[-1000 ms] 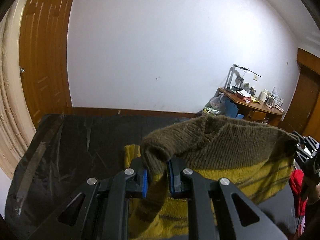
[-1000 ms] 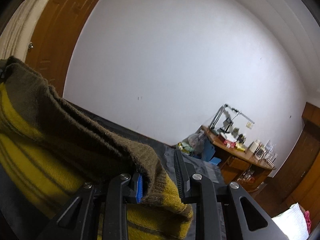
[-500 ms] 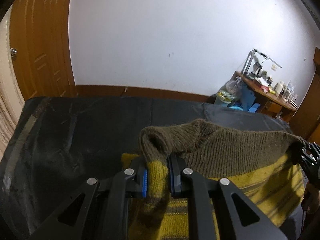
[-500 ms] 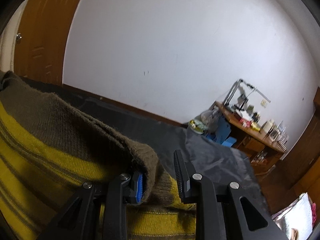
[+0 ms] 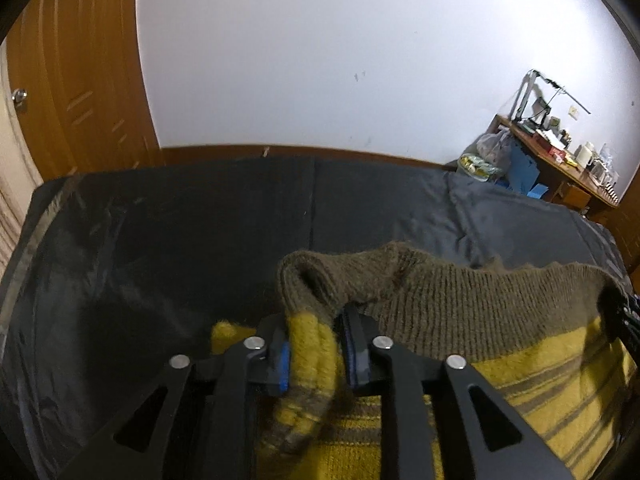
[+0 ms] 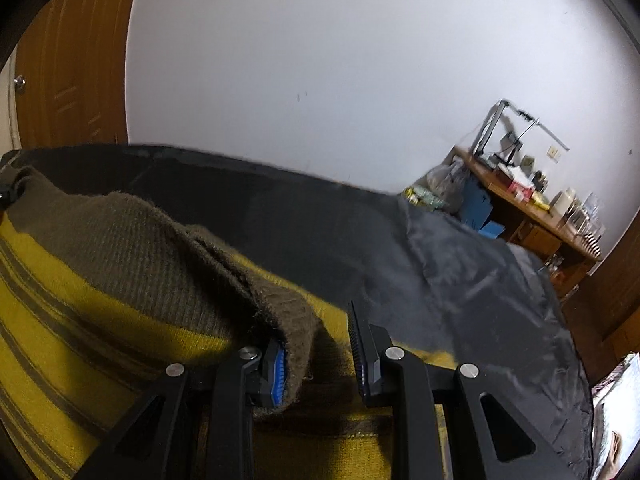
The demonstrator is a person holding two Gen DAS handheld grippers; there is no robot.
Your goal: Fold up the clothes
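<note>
**Hem strung between your two hands, low over the bed**

Your left gripper [image 5: 316, 356] has the left corner of the sweater [image 5: 460, 320] between its fingers. Those fingers are opening. The rolled yellow knit sits in the gap against the blue pad, but the other pad looks to have come off it, so treat that corner as let go.

From there the olive ribbed hem runs straight across to your right hand, and that is its long axis. It sags a little in the middle. The yellow striped body lies below and behind the fingers, on your side. The bare part of the bed [image 5: 160, 260] lies ahead of both hands. Neither hand is nearer, since each holds one end of the same edge. My guess is that the next move depends on both corners coming down level, so the hem lands in a straight line.

Your right gripper [image 6: 320, 356] is narrowly set. The right corner is draped over the blue-padded finger and drops down between the two. A gap shows at the tips, so the pinch, if firm, sits lower where I cannot see it well.

The bed has a dark, slightly wrinkled cover and looks slick. In the room, a wooden door [image 5: 80, 80] stands at the left and a plain white wall [image 5: 320, 60] runs across the middle. A cluttered desk [image 5: 560, 160] with a plastic bag [image 5: 492, 144] beside it stands at the far right.
</note>
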